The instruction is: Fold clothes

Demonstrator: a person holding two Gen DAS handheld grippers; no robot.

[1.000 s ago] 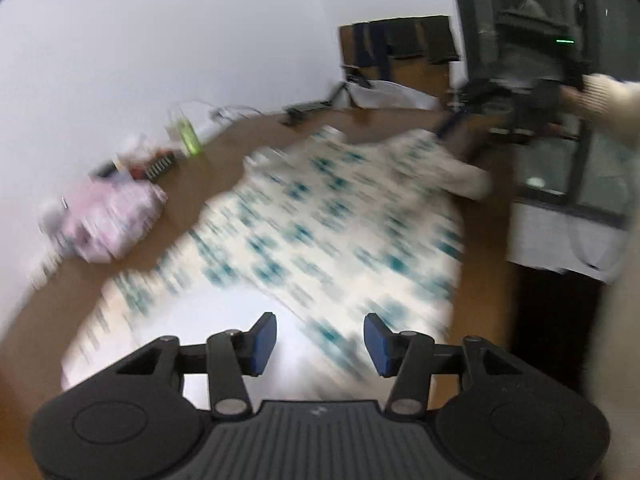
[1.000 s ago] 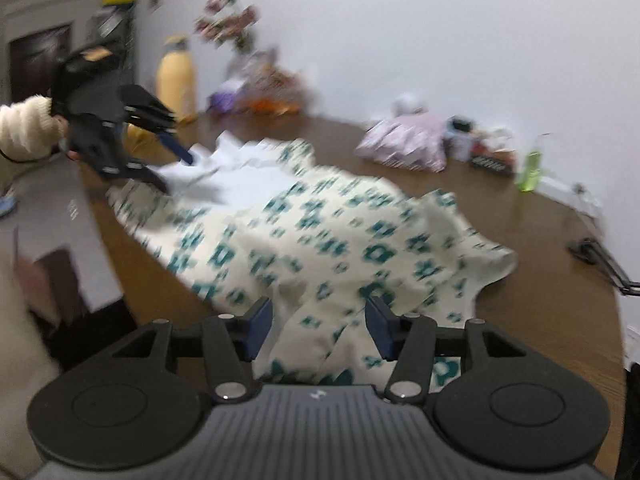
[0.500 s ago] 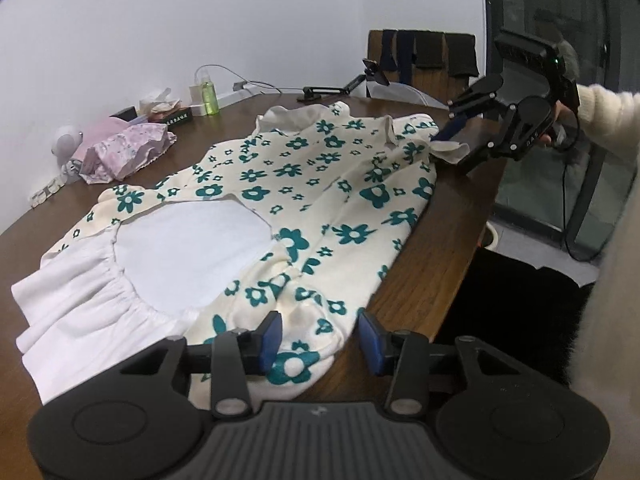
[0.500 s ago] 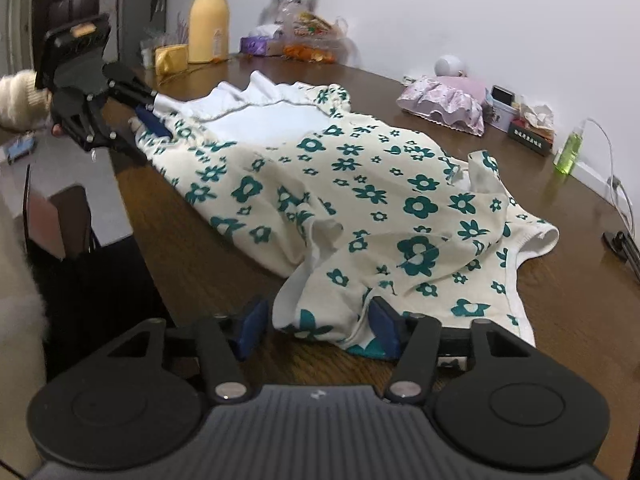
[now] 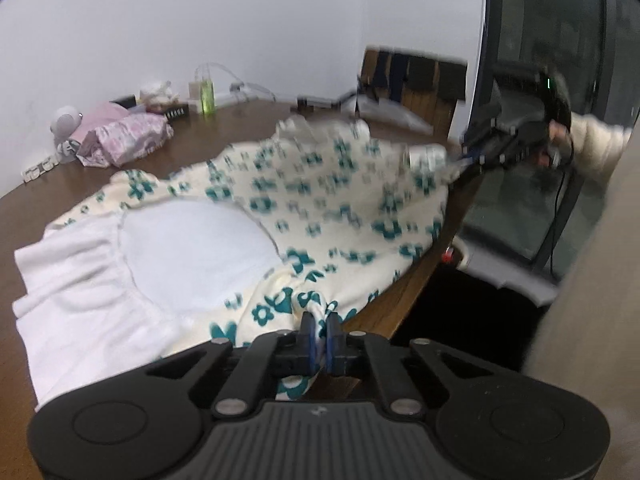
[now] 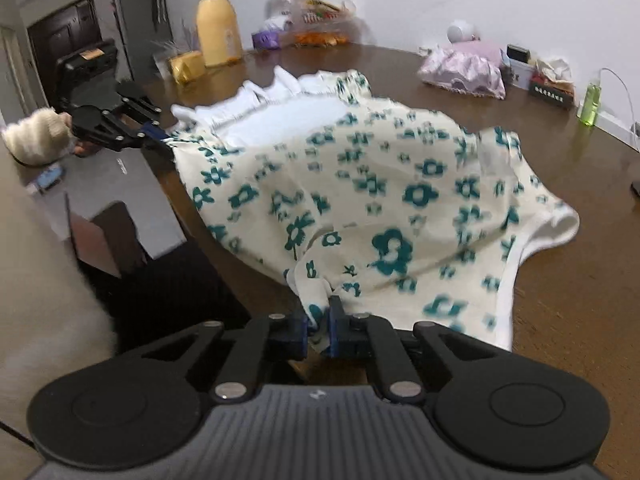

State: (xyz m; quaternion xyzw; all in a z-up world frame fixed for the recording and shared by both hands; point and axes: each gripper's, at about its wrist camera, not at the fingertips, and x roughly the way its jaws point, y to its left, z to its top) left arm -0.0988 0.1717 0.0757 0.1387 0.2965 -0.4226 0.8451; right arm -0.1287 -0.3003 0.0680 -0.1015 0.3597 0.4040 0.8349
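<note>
White walls back our brown bench (image 6: 580,280), where the flowered garment (image 6: 360,184) lies spread ahead of both tongs; our left tongs (image 5: 319,334) are clamped on a gathered edge near the white waistband; our right tongs (image 6: 319,330) pinch a fold at the opposite end; each hand, in a cream sleeve (image 5: 596,148), reaches in from beyond the bench's near edge, level with the cloth.

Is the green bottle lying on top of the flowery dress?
No, the green bottle stands upright on the bare wooden table near the wall, well apart from the flowery dress.
</note>
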